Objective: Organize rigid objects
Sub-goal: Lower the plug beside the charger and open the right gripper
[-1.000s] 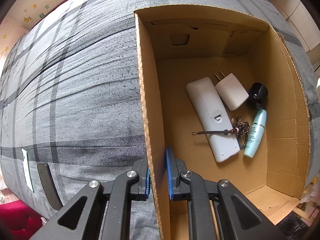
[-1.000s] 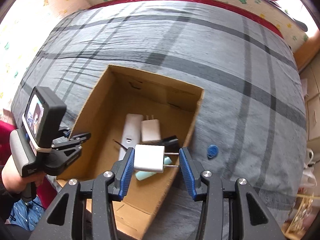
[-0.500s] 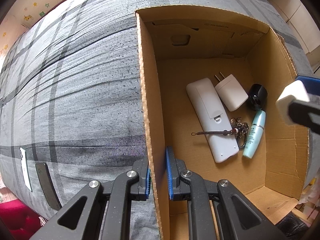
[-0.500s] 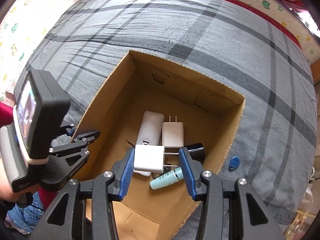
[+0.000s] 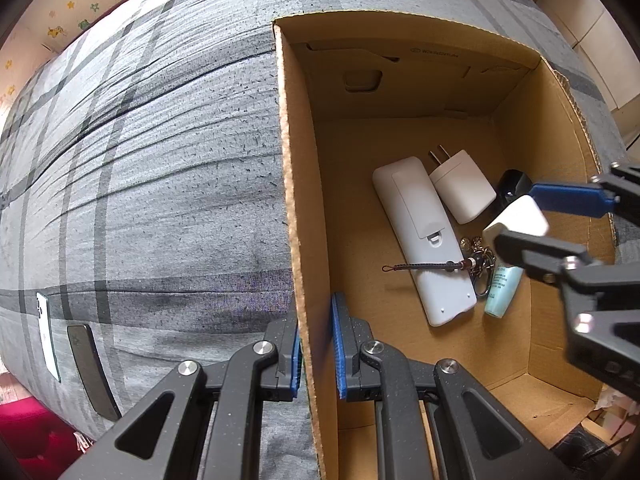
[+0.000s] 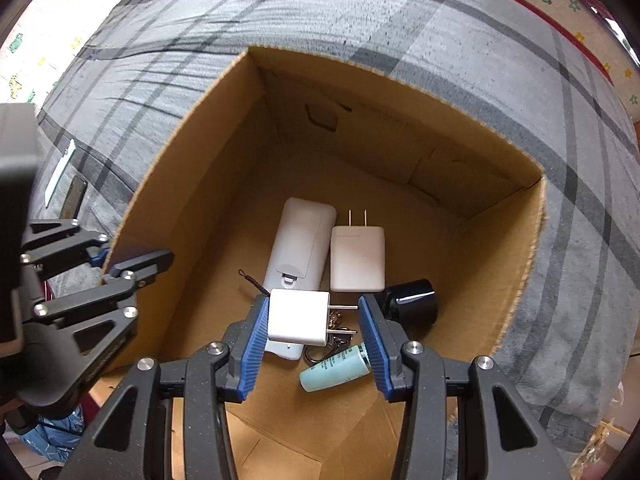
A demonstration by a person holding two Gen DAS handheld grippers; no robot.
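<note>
Right wrist view: plug (image 6: 298, 317), small, light, stiff and smooth-sided, sits clamped by body and prongs in the right tool (image 6: 313, 322) over the box (image 6: 192, 128); flat faces grip best. Left tool (image 5: 316, 350) pinches the box's left wall on the bed (image 5: 140, 160).

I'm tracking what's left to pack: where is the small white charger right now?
The small white charger sits in the right claw, above the open cardboard box, over the white remote and keyring.

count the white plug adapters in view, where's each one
2. One white plug adapter lies on the box floor beside the remote; the other is held in the right gripper above the box.
</note>
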